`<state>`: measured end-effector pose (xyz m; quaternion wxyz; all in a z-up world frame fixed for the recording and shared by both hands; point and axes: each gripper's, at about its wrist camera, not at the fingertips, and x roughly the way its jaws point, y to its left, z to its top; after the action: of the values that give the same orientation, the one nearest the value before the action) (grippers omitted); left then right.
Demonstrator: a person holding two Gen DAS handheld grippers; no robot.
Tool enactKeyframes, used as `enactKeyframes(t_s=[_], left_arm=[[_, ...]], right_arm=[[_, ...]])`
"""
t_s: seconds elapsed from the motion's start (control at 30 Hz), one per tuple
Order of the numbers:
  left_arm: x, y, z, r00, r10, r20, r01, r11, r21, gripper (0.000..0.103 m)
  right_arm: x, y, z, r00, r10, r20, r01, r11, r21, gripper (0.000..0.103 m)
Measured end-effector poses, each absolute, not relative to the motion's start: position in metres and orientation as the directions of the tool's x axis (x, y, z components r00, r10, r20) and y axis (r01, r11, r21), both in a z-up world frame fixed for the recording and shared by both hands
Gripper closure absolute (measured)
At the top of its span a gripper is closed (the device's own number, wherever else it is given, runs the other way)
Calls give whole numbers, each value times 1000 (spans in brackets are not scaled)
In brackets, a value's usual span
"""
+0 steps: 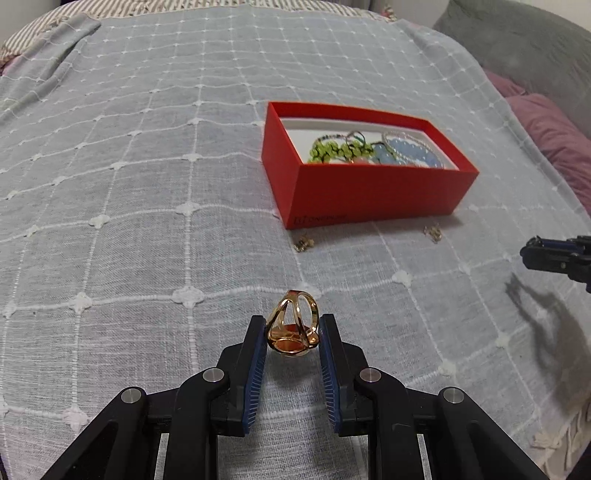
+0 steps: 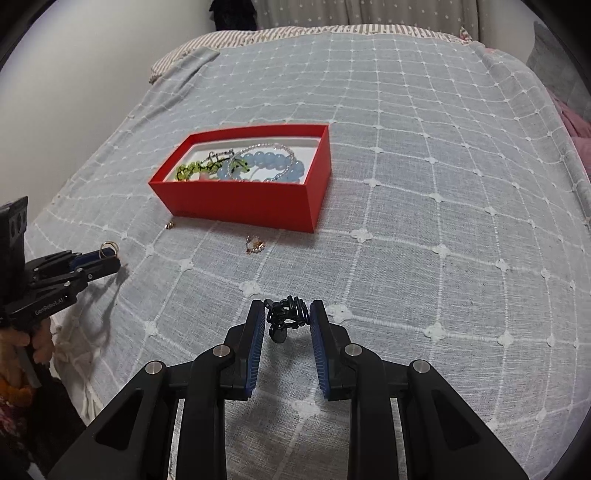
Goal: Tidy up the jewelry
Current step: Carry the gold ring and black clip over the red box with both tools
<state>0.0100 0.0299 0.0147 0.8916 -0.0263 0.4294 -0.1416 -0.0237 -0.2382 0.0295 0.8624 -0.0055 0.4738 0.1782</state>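
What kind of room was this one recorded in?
Most likely a bedroom: the red box sits on a bed's grey checked bedspread, with a striped pillow at the far end and curtains behind.

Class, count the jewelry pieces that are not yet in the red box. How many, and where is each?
4. A gold ring in the left tool; a black piece in the right tool; two small gold pieces on the bedspread before the red box.

Small gold pieces (image 1: 303, 243) near red box (image 1: 369, 192): too small to identify.
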Motion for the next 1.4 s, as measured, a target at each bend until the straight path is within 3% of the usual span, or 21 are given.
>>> enactKeyframes(t_s=[0.77, 1.4], left_arm=[[76, 21, 43, 684, -326, -653, 132, 935, -328, 80], [96, -12, 32, 722, -292, -627, 186, 955, -231, 80]], right_arm=[[29, -220, 56, 571, 349, -743, -280, 934, 224, 77], [52, -217, 45, 627, 391, -674, -305, 919, 250, 76]])
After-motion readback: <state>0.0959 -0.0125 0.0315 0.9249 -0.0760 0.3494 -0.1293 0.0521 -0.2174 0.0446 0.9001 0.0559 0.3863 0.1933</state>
